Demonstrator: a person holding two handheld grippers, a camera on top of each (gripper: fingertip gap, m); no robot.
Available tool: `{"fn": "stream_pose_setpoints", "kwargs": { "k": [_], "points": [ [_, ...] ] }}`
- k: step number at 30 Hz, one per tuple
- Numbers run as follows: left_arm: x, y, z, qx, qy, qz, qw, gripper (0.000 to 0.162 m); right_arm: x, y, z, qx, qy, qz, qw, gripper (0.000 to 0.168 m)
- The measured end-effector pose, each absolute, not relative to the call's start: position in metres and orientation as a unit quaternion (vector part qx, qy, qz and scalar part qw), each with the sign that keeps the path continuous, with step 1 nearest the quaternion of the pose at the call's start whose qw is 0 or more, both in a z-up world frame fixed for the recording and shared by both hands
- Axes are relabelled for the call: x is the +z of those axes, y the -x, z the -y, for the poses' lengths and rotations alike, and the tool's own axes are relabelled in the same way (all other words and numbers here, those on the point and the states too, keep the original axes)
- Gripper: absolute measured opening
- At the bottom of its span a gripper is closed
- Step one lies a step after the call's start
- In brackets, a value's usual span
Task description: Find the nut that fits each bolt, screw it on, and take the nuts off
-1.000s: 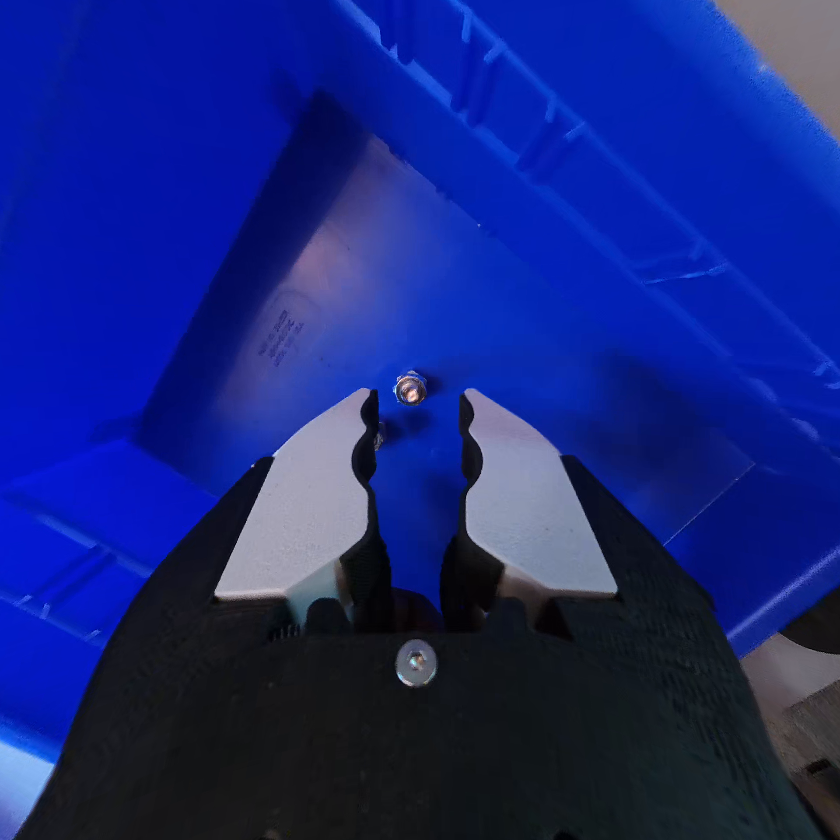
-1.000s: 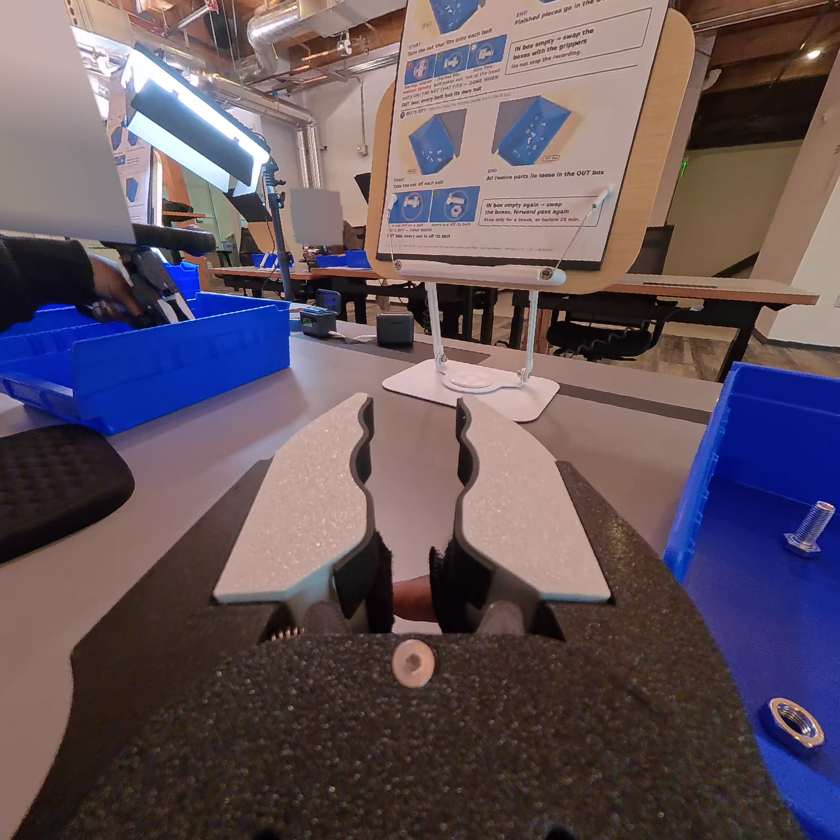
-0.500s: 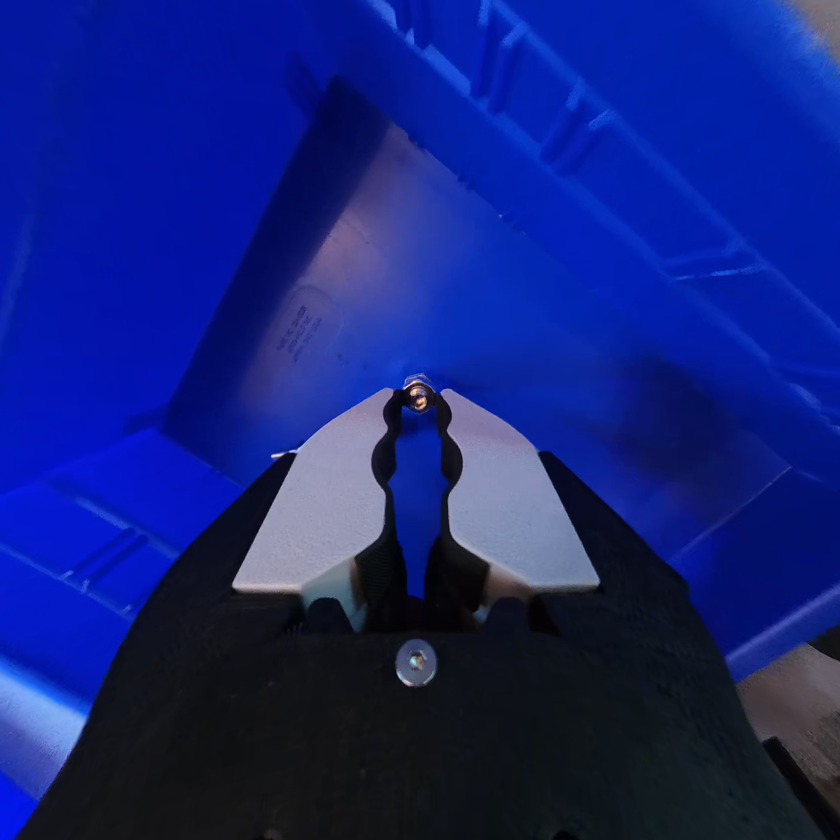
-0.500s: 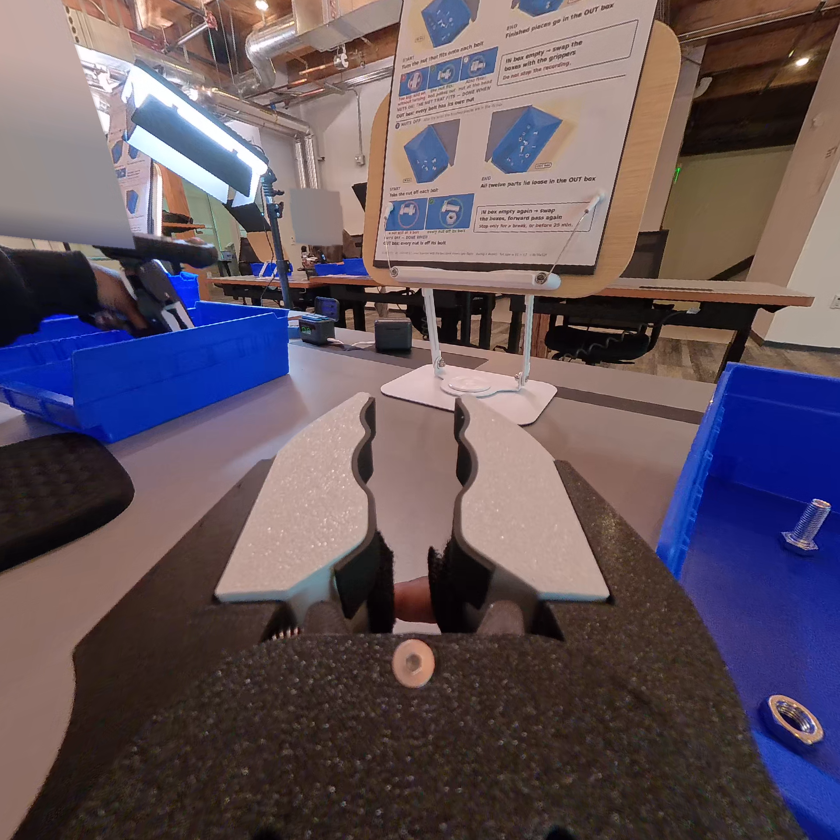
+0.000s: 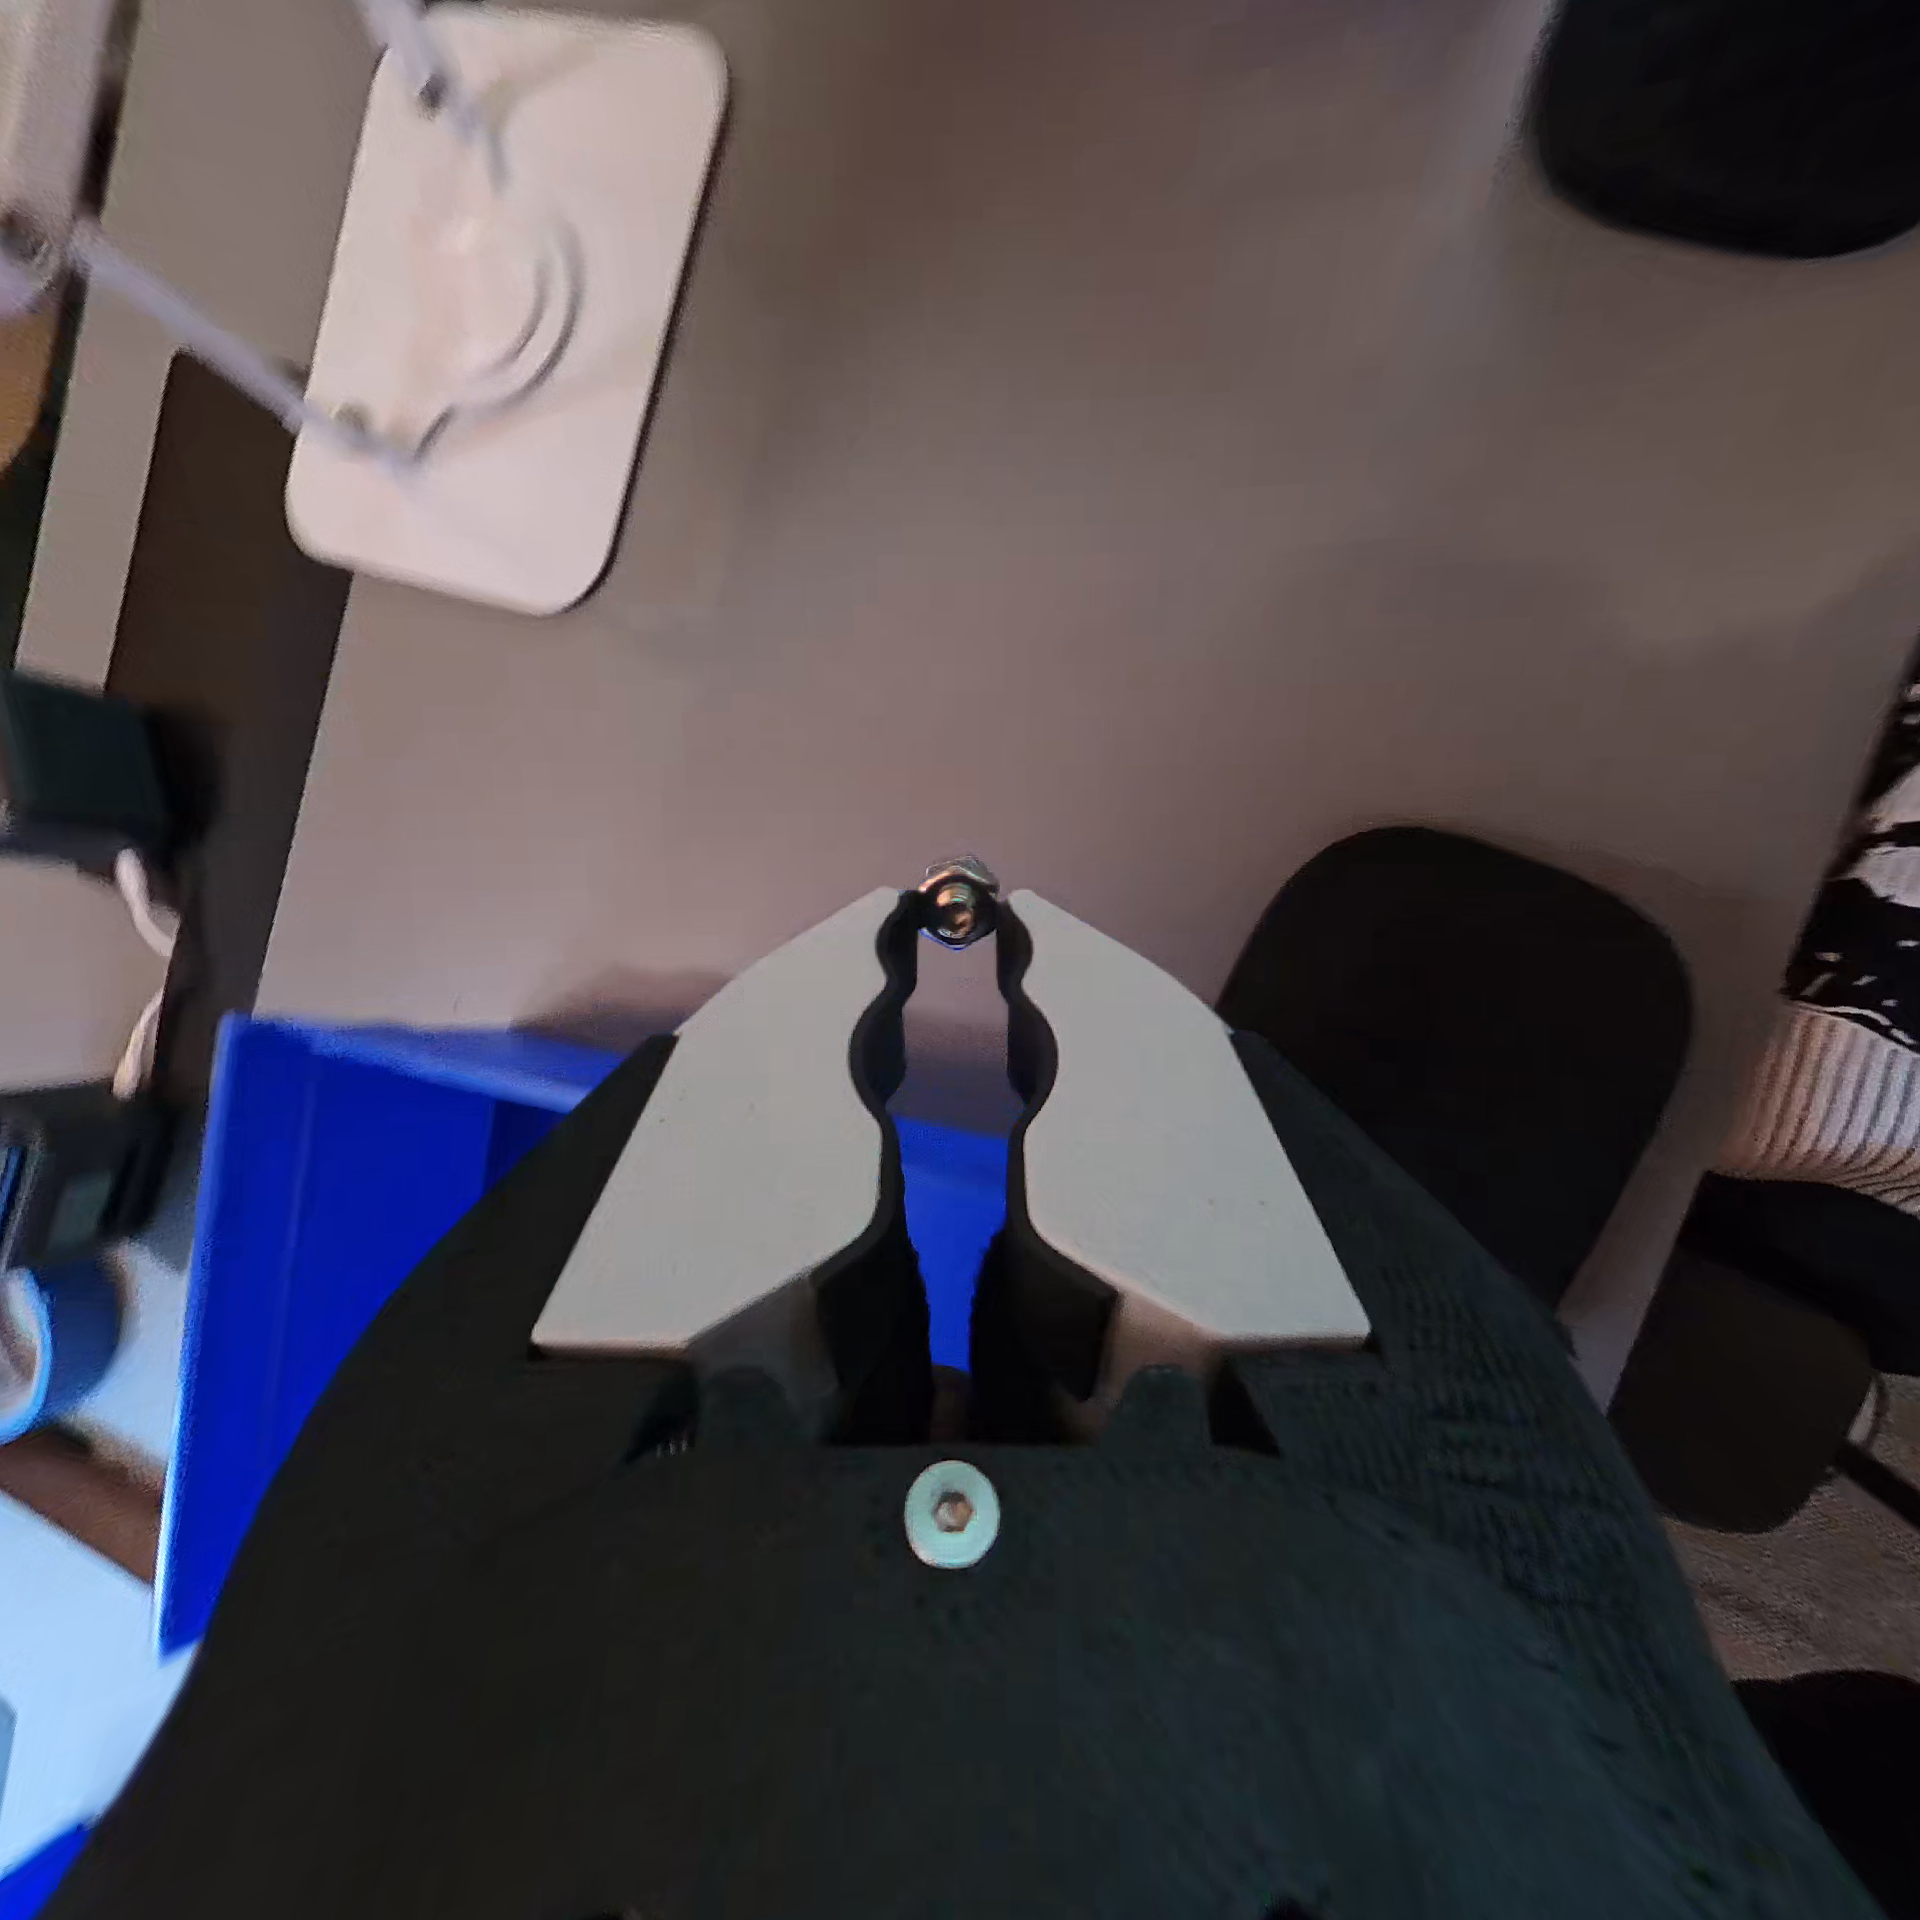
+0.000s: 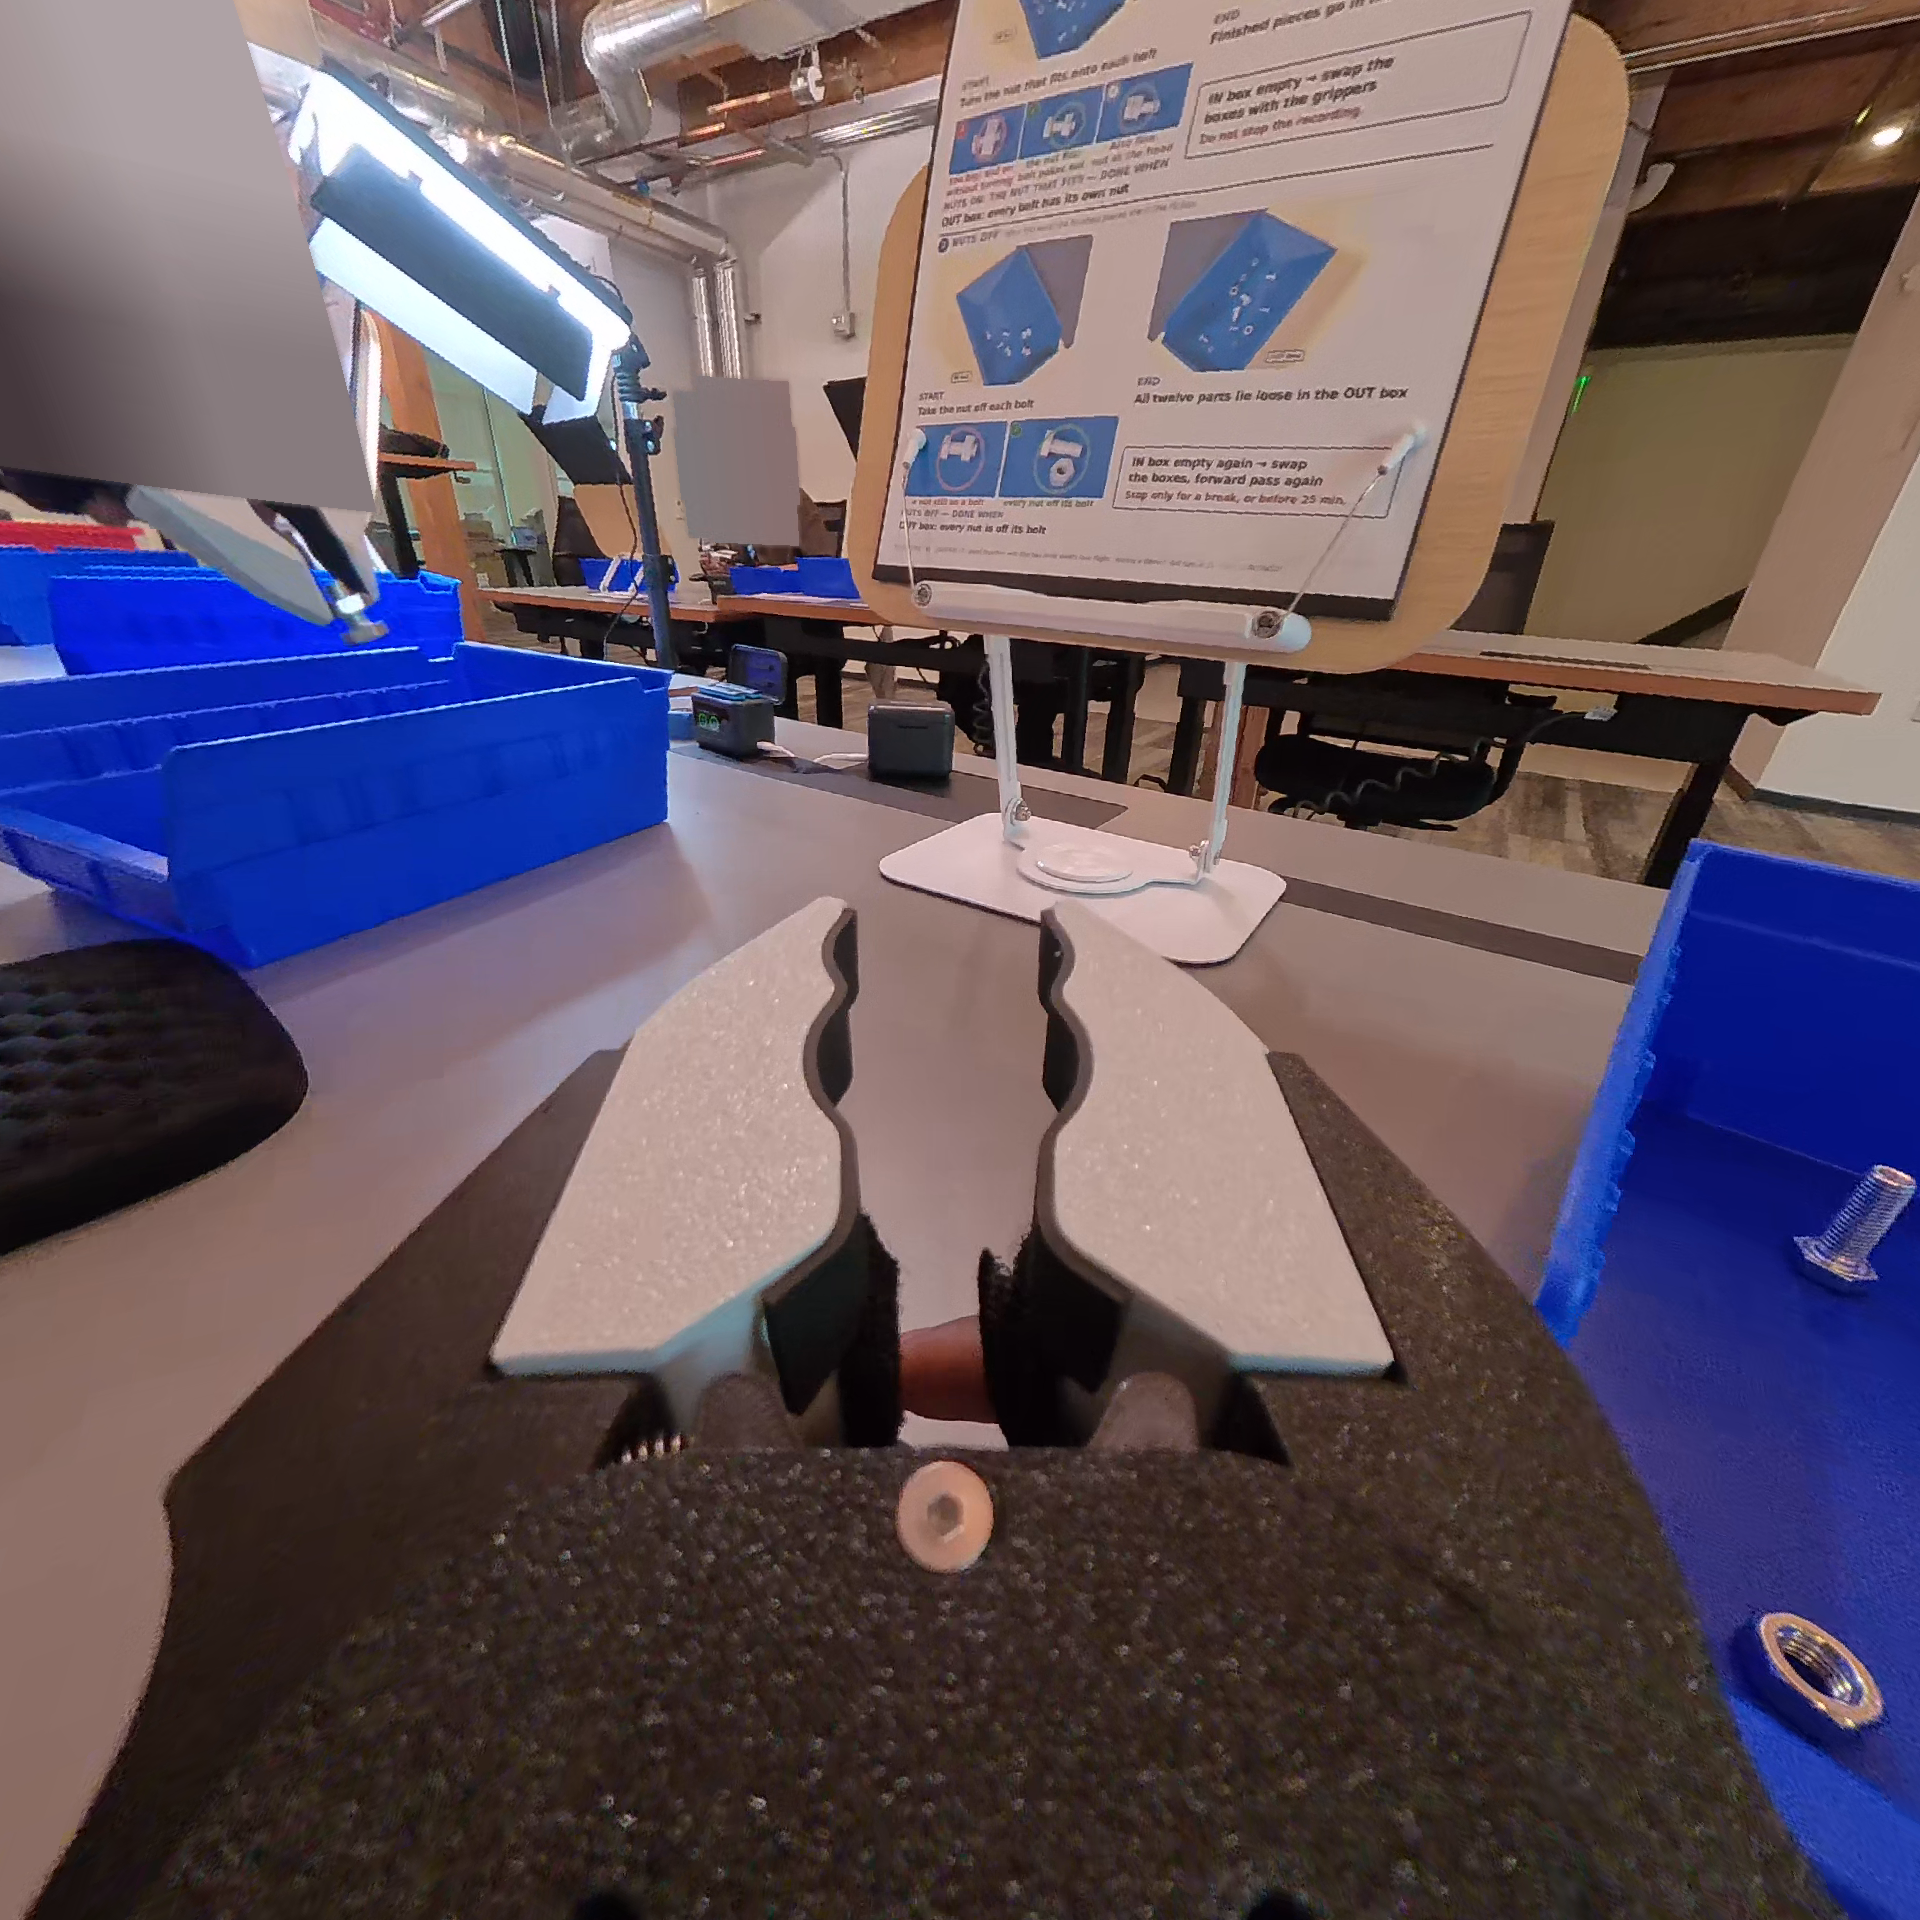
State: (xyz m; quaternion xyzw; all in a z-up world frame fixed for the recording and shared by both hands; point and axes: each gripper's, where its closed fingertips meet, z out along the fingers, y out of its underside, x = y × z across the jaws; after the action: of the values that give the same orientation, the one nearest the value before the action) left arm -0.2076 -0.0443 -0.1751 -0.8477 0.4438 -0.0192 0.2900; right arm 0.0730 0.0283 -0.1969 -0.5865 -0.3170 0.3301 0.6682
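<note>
The left gripper (image 5: 958,912) is clamped on a small bolt (image 5: 956,914) with a nut threaded on it — pinched at the very fingertips, held in the air above the grey table (image 5: 1143,520) and over the left bin (image 6: 343,790). The right gripper (image 6: 945,935) sits low over the table, jaws apart and holding nothing. Just to its right, the right bin (image 6: 1621,1049) holds a loose bolt (image 6: 1860,1226) and a loose nut (image 6: 1816,1675), apart from each other.

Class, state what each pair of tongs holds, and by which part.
Left tongs pinch a small bolt-and-nut assembly at their tips; which part cannot be told. Right tongs hold nothing.
</note>
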Motion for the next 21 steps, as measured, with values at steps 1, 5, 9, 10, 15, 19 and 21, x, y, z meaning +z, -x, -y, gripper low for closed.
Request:
{"fn": "stream_pose_setpoints", "kwargs": {
  "k": [1, 5, 9, 10, 15, 19, 21],
  "points": [
    [-0.178, 0.192, 0.048, -0.024, 0.838, -0.461, 0.29, 0.015, -0.197, -0.072, -0.027, 0.331, 0.584, 0.323, 0.667, 0.034],
    [-0.198, 0.143, 0.062, -0.038, 0.808, -0.521, 0.271, 0.015, -0.2, -0.064, -0.019, 0.333, 0.575, 0.356, 0.656, 0.034],
    [-0.229, 0.106, 0.074, -0.057, 0.79, -0.562, 0.239, 0.015, -0.202, -0.06, -0.017, 0.33, 0.575, 0.37, 0.651, 0.034],
    [-0.237, 0.099, 0.077, -0.064, 0.787, -0.57, 0.228, 0.014, -0.202, -0.06, -0.017, 0.33, 0.575, 0.371, 0.65, 0.034],
    [-0.272, 0.076, 0.079, -0.071, 0.78, -0.592, 0.19, 0.015, -0.202, -0.06, -0.018, 0.333, 0.575, 0.369, 0.65, 0.034],
    [-0.293, 0.066, 0.076, -0.071, 0.782, -0.596, 0.168, 0.015, -0.202, -0.06, -0.018, 0.334, 0.576, 0.368, 0.649, 0.034],
    [-0.301, 0.062, 0.077, -0.074, 0.782, -0.598, 0.16, 0.015, -0.202, -0.06, -0.018, 0.334, 0.576, 0.368, 0.649, 0.034]
  ]
}}
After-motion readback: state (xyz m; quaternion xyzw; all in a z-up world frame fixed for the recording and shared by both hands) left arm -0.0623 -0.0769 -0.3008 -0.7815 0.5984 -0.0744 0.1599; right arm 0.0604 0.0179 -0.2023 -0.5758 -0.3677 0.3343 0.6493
